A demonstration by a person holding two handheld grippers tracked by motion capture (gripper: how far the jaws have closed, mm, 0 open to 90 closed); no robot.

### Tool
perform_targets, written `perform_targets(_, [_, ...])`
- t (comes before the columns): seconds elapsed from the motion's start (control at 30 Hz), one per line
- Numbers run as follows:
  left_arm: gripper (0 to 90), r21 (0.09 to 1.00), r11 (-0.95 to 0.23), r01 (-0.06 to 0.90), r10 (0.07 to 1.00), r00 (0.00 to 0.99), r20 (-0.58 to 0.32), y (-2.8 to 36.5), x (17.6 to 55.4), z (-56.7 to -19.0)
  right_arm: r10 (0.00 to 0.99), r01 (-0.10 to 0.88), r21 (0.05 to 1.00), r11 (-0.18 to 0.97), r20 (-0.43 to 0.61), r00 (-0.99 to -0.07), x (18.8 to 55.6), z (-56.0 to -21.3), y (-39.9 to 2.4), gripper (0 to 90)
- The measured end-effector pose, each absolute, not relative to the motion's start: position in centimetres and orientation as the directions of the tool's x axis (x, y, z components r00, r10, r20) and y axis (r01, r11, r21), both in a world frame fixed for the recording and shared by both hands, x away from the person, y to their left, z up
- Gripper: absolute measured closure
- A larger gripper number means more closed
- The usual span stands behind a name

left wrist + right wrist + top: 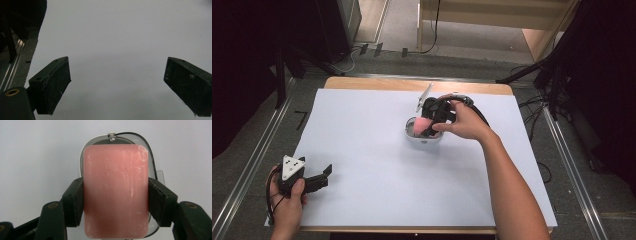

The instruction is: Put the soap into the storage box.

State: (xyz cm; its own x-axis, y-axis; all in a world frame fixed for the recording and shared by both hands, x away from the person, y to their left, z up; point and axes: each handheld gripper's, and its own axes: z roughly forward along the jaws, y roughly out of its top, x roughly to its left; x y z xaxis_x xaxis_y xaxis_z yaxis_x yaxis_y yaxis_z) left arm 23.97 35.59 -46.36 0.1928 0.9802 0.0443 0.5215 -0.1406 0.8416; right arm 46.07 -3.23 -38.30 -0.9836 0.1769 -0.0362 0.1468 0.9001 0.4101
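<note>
Right gripper view: pink soap bar (115, 192), rounded rectangular block, waxy and scuffed with pale scratches, clamped between black padded fingers (74, 203) of right gripper (115, 202), above oval white dish (82, 157) with grey inner tray. High view: bar (420, 124) at the dish (424, 140) mid-counter, on smooth white sheet (362, 130) over wooden counter (362, 83); grey floor, dark curtains around. Left gripper (326, 175) near front-left edge, fingers (51, 85) spread wide, grasping nothing.

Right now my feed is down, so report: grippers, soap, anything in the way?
Right gripper shut on pink soap bar, over soap dish. Left gripper open, idle. Nothing blocking.
</note>
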Motion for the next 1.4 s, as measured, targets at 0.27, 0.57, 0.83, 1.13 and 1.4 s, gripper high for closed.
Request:
perform_targets(0.27, [7.6,0.842,-0.139,0.521,0.98,0.193,0.043,35.6,24.0,-46.4,0.186,0.154,0.412,0.898,-0.038,-0.982,46.6,-38.6,-3.1,38.5])
perform_targets(0.57, [7.6,0.842,-0.14,0.521,0.98,0.193,0.044,35.6,24.0,-46.4,0.169,0.137,0.413,0.9,-0.043,-0.985,46.7,-38.9,-2.8,38.5])
perform_targets(0.83, [7.6,0.842,-0.14,0.52,0.98,0.194,0.043,35.6,23.9,-46.4,0.165,0.131,0.409,0.903,-0.049,-0.985,47.0,-39.2,-2.9,38.5])
perform_targets(1.13, [7.6,0.842,-0.139,0.521,0.98,0.193,0.043,35.6,24.0,-46.4,0.194,0.157,0.509,0.846,-0.02,-0.981,46.9,-37.5,-3.5,39.8])
perform_targets(1.4, [7.6,0.842,-0.14,0.521,0.98,0.193,0.043,35.6,23.9,-46.4,0.232,0.188,0.509,0.84,-0.024,-0.972,46.0,-37.1,-4.3,37.4])
